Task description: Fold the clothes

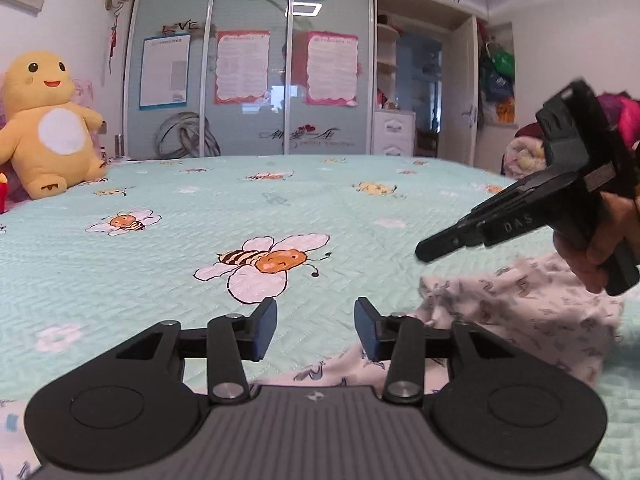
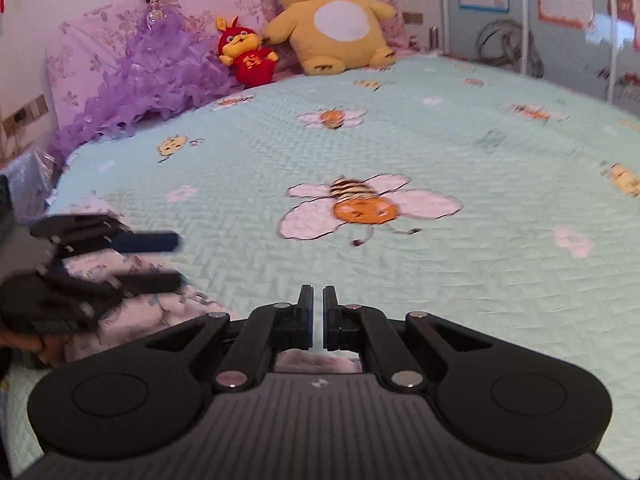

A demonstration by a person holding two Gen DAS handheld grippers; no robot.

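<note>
The left gripper (image 1: 315, 328) has its jaws partly open, and nothing is between them. Just under it and to its right lies the garment (image 1: 520, 312), a white cloth with small blue-grey prints. It sits in a low, crumpled heap on the bedspread (image 1: 160, 248), close to the near edge of the bed. The right gripper (image 2: 318, 316) has its jaws almost shut, with only a thin gap, and it holds nothing. It hangs above the heap, held by a hand (image 1: 592, 256).

The cloth looks thin, light and very soft. It will likely sag and bunch up when lifted, so it needs two holds. A good place to pinch looks like an outer edge or a corner, one for each gripper, so the cloth can be pulled flat first. The big yellow plush toy (image 2: 332, 16) sits far away by the pillows.
</note>
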